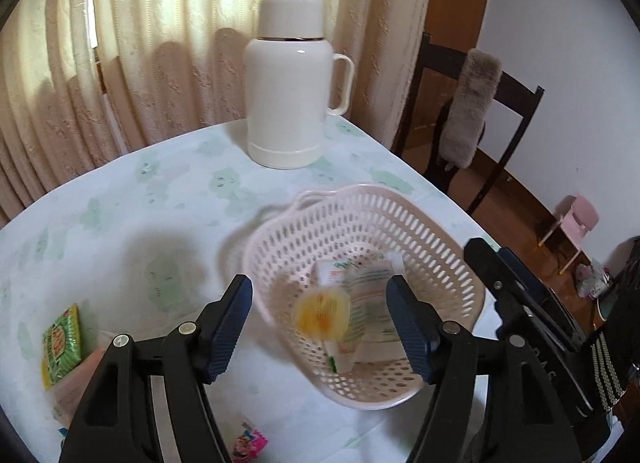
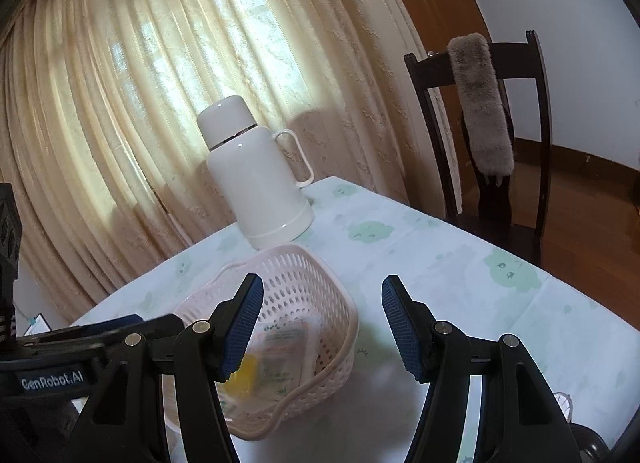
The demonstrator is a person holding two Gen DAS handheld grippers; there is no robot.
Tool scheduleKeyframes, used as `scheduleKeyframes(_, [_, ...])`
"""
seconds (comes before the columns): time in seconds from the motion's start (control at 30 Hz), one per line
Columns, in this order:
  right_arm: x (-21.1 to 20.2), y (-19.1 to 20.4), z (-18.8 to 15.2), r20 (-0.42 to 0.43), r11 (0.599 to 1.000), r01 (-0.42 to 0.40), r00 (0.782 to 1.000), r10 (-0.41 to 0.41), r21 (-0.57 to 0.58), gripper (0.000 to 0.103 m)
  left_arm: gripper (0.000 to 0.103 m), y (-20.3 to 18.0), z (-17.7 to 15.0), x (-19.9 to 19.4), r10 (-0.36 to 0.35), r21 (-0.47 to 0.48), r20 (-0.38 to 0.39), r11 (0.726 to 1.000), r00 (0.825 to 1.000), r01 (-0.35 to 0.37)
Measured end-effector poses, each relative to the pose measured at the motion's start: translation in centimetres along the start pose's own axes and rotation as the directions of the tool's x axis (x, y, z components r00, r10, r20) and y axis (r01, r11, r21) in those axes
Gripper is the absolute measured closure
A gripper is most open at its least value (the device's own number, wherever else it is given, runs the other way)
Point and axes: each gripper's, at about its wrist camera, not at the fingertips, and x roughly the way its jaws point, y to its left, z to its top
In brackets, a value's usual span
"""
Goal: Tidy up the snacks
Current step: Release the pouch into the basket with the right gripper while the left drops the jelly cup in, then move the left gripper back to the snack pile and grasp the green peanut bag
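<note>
A pale pink perforated basket (image 1: 432, 223) sits on the table and holds white-and-green snack packets (image 1: 370, 295) and a blurred yellow packet (image 1: 322, 313). My left gripper (image 1: 320, 327) is open and empty, hovering above the basket. A green-and-yellow packet (image 1: 62, 343), a peach packet (image 1: 82, 377) and a pink packet (image 1: 250, 443) lie on the table at lower left. My right gripper (image 2: 322, 329) is open and empty, above the basket's (image 2: 332, 295) right rim. The right gripper's body (image 1: 532, 311) shows at the right of the left wrist view.
A white thermos jug (image 1: 290, 79) stands at the table's far edge by the curtain. A dark wooden chair (image 2: 500, 143) with a grey furry cover stands beyond the table's right edge. The tablecloth (image 2: 460, 275) is white with green prints.
</note>
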Motion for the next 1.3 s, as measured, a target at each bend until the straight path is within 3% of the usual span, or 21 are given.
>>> scheduleKeyframes(0.33, [-0.1,0.9,-0.3,0.007,0.999,-0.032,0.999,0.032,-0.027,0.04,0.037,3.3,-0.7,-0.9,0.059,-0.068,-0.005,0.996,0.998,-0.059])
scheduleKeyframes(0.7, [-0.9,3.1,-1.2,0.016,0.984,-0.144,0.989,0.146,-0.106,0.039,0.036,8.0,-2.5,-2.5,0.135,-0.14,-0.024,0.981,0.991,-0.137])
scheduleKeyframes(0.93, [-0.9,4.8,-2.1,-0.014,0.964,-0.208,0.978,0.208,-0.168,0.038,0.035,12.2,-4.5,-3.5,0.189,-0.214,-0.052,0.957,0.981,-0.196])
scheduleKeyframes(1.3, [-0.1,5.1,-2.7,-0.037,0.964,-0.177,0.984,0.173,-0.199,0.038,0.034,19.1,-5.9,-6.1,0.268,-0.343,-0.064,0.899,0.961,-0.274])
